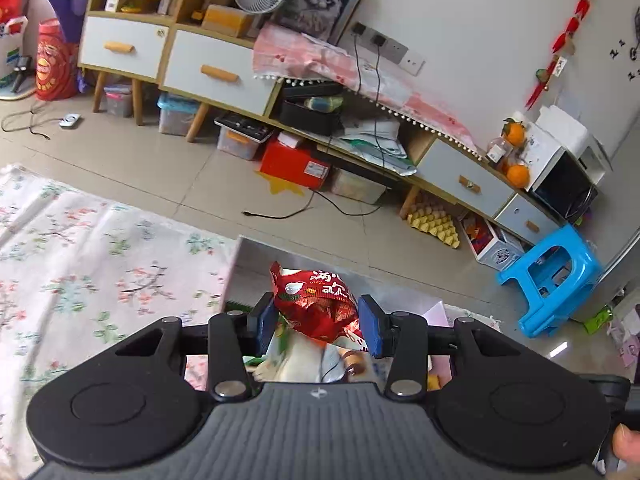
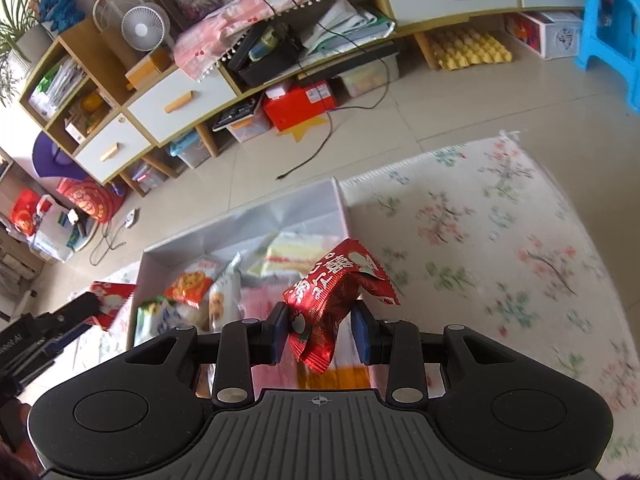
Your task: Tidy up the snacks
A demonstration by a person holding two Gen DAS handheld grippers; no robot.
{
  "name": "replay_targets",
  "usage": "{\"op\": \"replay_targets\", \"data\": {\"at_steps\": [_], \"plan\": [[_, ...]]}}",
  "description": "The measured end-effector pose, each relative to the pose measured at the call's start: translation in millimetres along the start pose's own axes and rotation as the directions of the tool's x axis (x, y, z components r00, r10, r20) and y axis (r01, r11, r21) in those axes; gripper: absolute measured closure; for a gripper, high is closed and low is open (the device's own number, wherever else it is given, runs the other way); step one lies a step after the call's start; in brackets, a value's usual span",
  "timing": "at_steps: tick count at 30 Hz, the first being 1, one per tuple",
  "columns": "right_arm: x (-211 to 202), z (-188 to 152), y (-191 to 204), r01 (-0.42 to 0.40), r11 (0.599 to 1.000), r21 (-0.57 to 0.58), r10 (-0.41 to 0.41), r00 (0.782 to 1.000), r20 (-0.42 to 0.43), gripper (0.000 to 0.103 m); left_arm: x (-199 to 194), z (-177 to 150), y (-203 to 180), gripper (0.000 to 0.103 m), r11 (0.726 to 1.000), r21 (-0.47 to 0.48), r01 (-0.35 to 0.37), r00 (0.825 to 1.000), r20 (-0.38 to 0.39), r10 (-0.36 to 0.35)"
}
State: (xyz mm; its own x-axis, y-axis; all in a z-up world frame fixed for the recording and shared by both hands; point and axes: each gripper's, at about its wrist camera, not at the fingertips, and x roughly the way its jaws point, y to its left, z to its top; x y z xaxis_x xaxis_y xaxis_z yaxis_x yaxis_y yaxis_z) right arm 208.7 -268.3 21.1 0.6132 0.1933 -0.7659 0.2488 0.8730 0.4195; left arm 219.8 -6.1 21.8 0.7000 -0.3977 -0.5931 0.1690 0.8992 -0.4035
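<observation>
In the left wrist view my left gripper (image 1: 318, 320) is shut on a red foil snack packet (image 1: 316, 300), held over the open pale box (image 1: 256, 258). In the right wrist view my right gripper (image 2: 320, 330) is shut on a second red snack packet (image 2: 334, 296), which hangs above the right side of the same box (image 2: 256, 216). Several snack bags lie inside the box, among them an orange packet (image 2: 188, 286) and a yellow-striped one (image 2: 286, 252). The left gripper (image 2: 76, 316) shows at the left edge with its red packet (image 2: 112, 296).
The box sits on a floral cloth (image 2: 480, 240) that spreads to both sides. Beyond it are the tiled floor (image 1: 160, 168) with a loose black cable (image 1: 280, 212), a long low cabinet (image 1: 216, 72) with boxes beneath, and a blue stool (image 1: 548, 276).
</observation>
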Motion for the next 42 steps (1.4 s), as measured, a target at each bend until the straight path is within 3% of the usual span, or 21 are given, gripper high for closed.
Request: {"op": "replay_targets", "data": {"at_steps": [4, 9, 11, 12, 13, 17, 22, 31, 35, 38, 42], "plan": [[18, 4, 10, -0.051, 0.998, 0.027, 0.051, 0.999, -0.010, 0.071, 20, -1, 1, 0.063, 1.000, -0.022, -0.011, 1.000, -0.023, 0.011], [31, 5, 43, -0.074, 0.996, -0.047, 0.074, 0.997, 0.010, 0.070, 23, 1, 0, 0.061, 0.999, -0.048, -0.012, 1.000, -0.015, 0.012], [29, 4, 50, -0.088, 0.995, -0.049, 0.090, 0.994, 0.061, 0.067, 19, 0, 3, 0.062, 0.997, -0.076, -0.004, 1.000, 0.003, 0.004], [29, 2, 52, -0.092, 0.995, -0.047, 0.096, 0.992, 0.076, 0.063, 17, 0, 6, 0.056, 0.996, -0.088, 0.008, 1.000, 0.009, -0.007], [30, 1, 53, -0.097, 0.994, -0.051, 0.100, 0.992, 0.078, 0.053, 16, 0, 7, 0.049, 0.995, -0.094, 0.016, 1.000, 0.012, -0.015], [30, 0, 58, -0.039, 0.995, -0.088, 0.044, 0.997, 0.059, 0.048, 12, 0, 8, 0.046, 0.997, -0.077, -0.008, 1.000, 0.005, 0.008], [13, 0, 55, -0.041, 0.997, -0.066, 0.045, 0.997, 0.055, 0.048, 0, 3, 6, 0.047, 0.997, -0.081, -0.011, 1.000, 0.003, 0.011], [-19, -33, 78, -0.013, 0.988, -0.157, 0.012, 1.000, -0.011, 0.044, -35, -15, -14, 0.036, 0.993, 0.013, -0.115, 0.993, 0.015, 0.114], [-41, -61, 88, 0.061, 0.979, -0.193, -0.056, 0.998, 0.033, 0.044, -52, -22, -25, 0.036, 0.977, 0.079, -0.200, 0.980, 0.024, 0.198], [-54, -72, 84, 0.035, 0.984, -0.176, -0.035, 0.999, 0.006, 0.044, -70, -29, -34, 0.035, 0.957, 0.133, -0.258, 0.966, 0.050, 0.254], [-82, -89, 81, 0.031, 0.985, -0.167, -0.026, 0.999, 0.031, 0.044, -96, -44, -40, 0.031, 0.946, 0.165, -0.280, 0.960, 0.069, 0.273]]}}
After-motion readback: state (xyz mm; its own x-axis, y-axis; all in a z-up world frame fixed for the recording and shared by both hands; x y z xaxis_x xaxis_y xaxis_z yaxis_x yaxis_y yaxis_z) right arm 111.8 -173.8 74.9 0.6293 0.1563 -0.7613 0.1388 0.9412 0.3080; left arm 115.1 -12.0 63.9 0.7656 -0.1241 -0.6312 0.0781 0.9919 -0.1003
